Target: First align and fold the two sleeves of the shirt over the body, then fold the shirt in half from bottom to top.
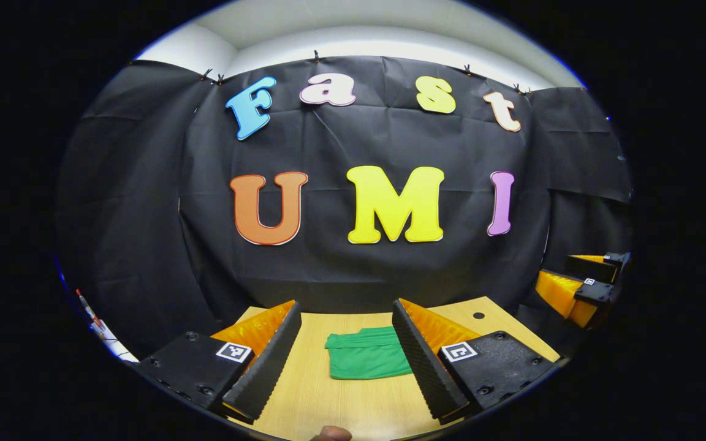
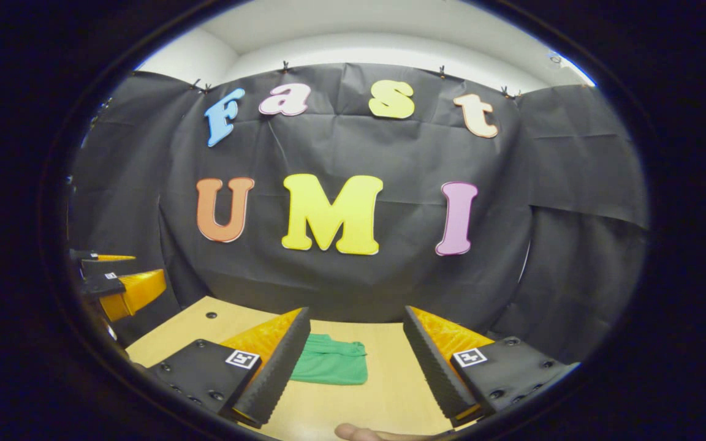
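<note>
Hovering above the surface (image 1: 353,398), your left tongs (image 1: 347,361) and right tongs (image 2: 356,367) both hang spread, pinching nothing. One green shirt (image 1: 368,355) lies folded compact on the wood ahead. Looks soft, light, floppy; take it by an edge or corner, I'd say.

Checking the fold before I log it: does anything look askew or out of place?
Nothing stands out. The shirt lies folded in a compact, fairly square bundle on the table, and both grippers, left and right, hang open above it.
</note>
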### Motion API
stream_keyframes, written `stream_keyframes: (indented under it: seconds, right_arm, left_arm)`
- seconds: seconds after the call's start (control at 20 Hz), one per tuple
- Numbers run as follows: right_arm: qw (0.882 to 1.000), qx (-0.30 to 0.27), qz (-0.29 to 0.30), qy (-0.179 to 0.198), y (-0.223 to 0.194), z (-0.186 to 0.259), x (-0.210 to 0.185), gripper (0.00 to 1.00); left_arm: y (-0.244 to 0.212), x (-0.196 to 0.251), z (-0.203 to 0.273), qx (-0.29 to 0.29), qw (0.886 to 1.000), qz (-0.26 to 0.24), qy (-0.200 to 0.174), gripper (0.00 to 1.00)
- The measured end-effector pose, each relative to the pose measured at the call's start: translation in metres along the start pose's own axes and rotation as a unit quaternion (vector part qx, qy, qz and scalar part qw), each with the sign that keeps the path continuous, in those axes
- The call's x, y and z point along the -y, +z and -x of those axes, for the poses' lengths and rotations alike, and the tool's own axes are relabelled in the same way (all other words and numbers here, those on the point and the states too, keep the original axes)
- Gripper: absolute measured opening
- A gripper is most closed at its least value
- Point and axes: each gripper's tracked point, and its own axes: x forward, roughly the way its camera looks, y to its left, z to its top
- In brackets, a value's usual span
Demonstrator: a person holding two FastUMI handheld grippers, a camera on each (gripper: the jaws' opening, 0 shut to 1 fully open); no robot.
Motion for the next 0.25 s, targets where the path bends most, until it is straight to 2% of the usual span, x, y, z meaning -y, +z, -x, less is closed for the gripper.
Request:
stream_keyframes:
  seconds: [0.05, 0.1, 0.2, 0.25]
  right_arm:
    - [1.000, -0.001, 0.002, 0.011, -0.004, 0.002, -0.008, 0.95]
    - [1.000, -0.002, 0.012, 0.014, -0.007, 0.002, -0.012, 0.95]
    - [0.999, -0.001, 0.031, 0.017, -0.008, 0.004, -0.015, 0.99]
    - [0.999, 0.001, 0.031, 0.020, -0.006, 0.007, -0.020, 0.95]
  left_arm:
    - [-0.001, 0.004, 0.002, 0.004, 1.000, -0.005, -0.003, 0.96]
    - [-0.001, 0.006, 0.004, 0.005, 1.000, -0.008, -0.008, 0.92]
    - [-0.001, 0.005, 0.005, 0.007, 1.000, -0.011, -0.005, 1.00]
    - [0.000, 0.003, 0.006, 0.008, 1.000, -0.005, -0.005, 0.97]
